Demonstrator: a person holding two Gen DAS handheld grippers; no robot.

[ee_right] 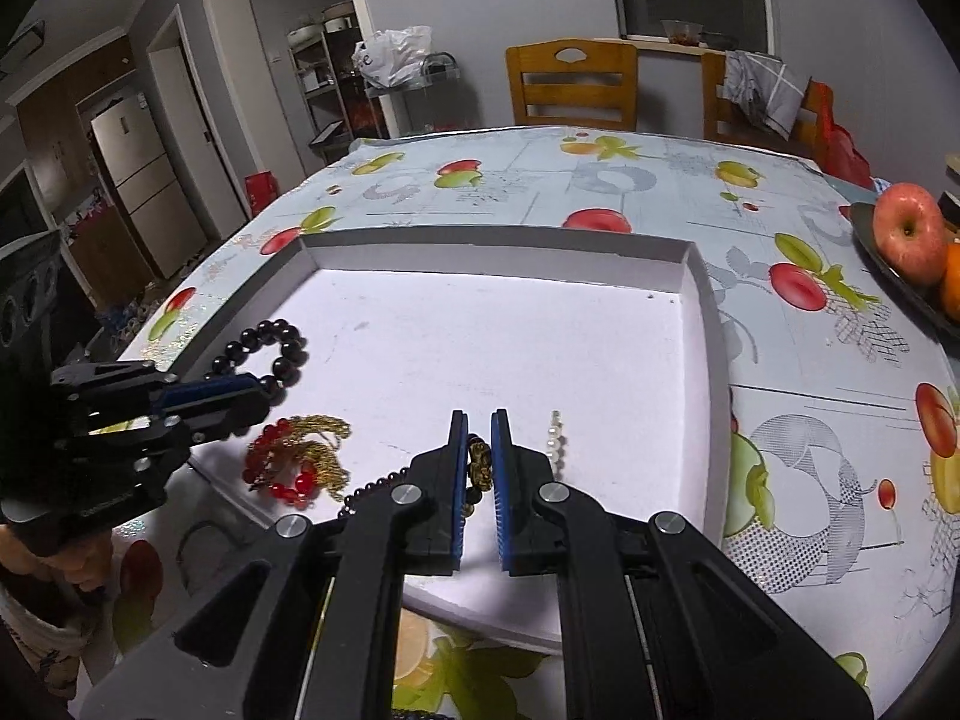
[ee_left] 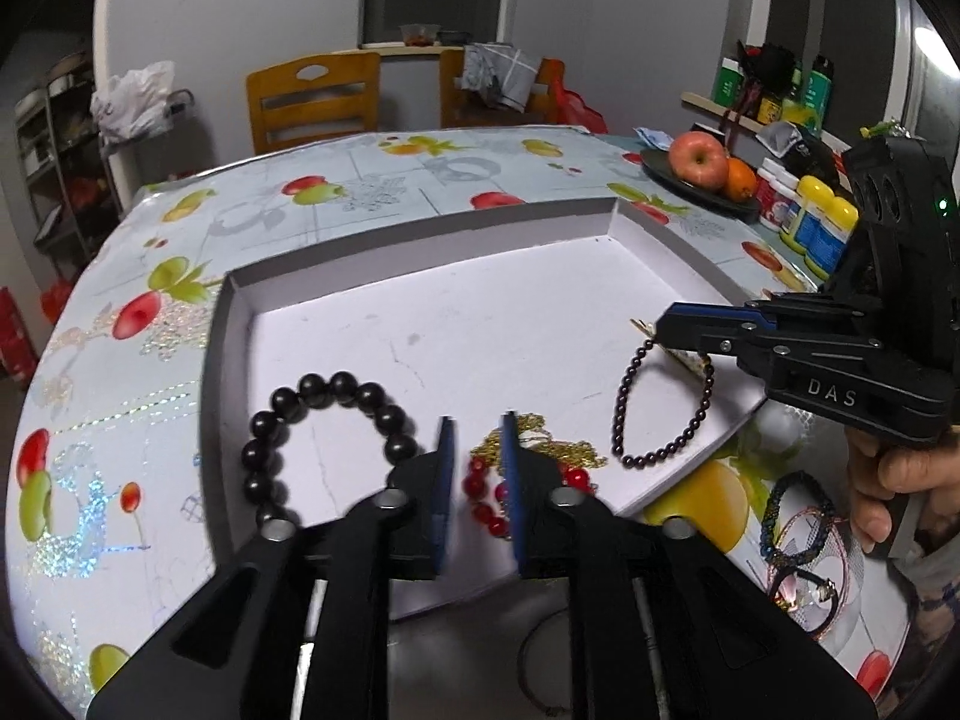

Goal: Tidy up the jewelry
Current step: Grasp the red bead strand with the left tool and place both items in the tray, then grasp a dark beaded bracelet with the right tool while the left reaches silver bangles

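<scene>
Two grippers work over our white tray [ee_right: 696, 276] on the fruit-print table [ee_right: 798, 360]. Our left gripper [ee_left: 477, 468] has its jaws at a narrow gap, nothing clamped; through the gap we see the red bracelet [ee_left: 480, 498] tangled with a gold chain [ee_left: 558, 447], lying on the tray floor just ahead and below. Left of those jaws sits the big black bracelet [ee_left: 324, 402], touching the left finger's outer side in view. Our right gripper [ee_right: 478, 456] has its jaws narrow around a gold charm [ee_right: 480, 462]; contact with both pads we cannot tell. That charm belongs to the small dark bead bracelet [ee_left: 624, 408], which trails to the left of and below the right jaws. Just right of those jaws lies a pearl clip [ee_right: 557, 438]. More bracelets [ee_left: 798, 516] lie off the tray, on the table below the right gripper. Far right of both jaws, an apple [ee_right: 906, 228].
</scene>
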